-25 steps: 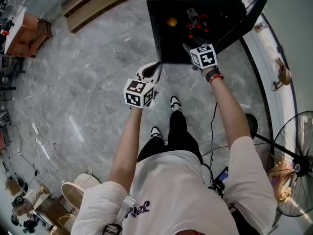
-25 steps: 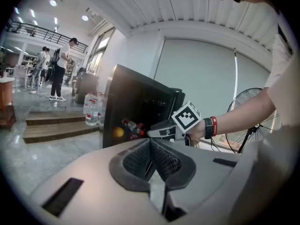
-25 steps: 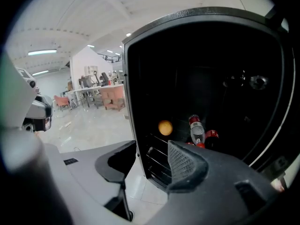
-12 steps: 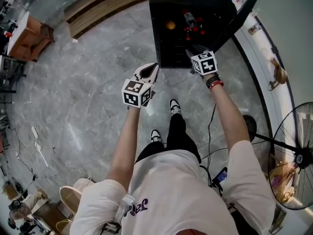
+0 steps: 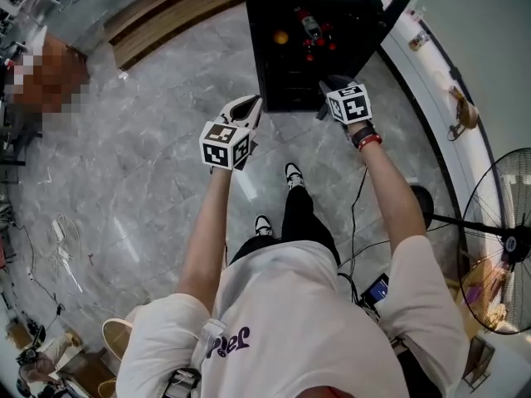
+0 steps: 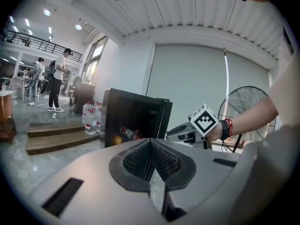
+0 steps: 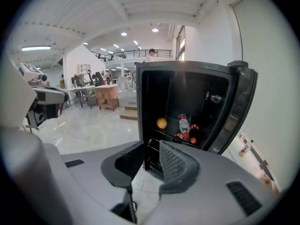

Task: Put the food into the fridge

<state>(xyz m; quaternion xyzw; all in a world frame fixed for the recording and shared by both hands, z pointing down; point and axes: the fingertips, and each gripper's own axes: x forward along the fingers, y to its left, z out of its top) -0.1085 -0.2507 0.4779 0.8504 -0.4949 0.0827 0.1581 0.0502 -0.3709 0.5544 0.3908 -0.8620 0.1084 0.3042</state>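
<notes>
A black mini fridge (image 5: 315,48) stands on the floor with its door (image 5: 397,2) swung open to the right. On its shelf lie an orange (image 7: 161,123), a clear bottle (image 7: 183,123) and small red-capped items (image 7: 187,136). My right gripper (image 7: 151,156) hovers just in front of the fridge's lower edge. Its jaws are closing with a narrow gap and nothing between them. My left gripper (image 6: 150,161) is shut and empty, held to the left of the fridge front (image 5: 249,108). From the left gripper view the right gripper (image 6: 183,134) shows beside the fridge (image 6: 133,121).
A standing fan (image 5: 506,247) is at the right, near the wall. A wooden step platform (image 5: 166,7) runs behind the fridge, with water bottles (image 6: 90,121) on it. The person's feet (image 5: 292,172) are on the grey marble floor below the grippers. People (image 6: 58,78) stand far off.
The right gripper has drawn back a little from the fridge opening. The left gripper has shifted slightly left. The fridge sits higher in the head view.
</notes>
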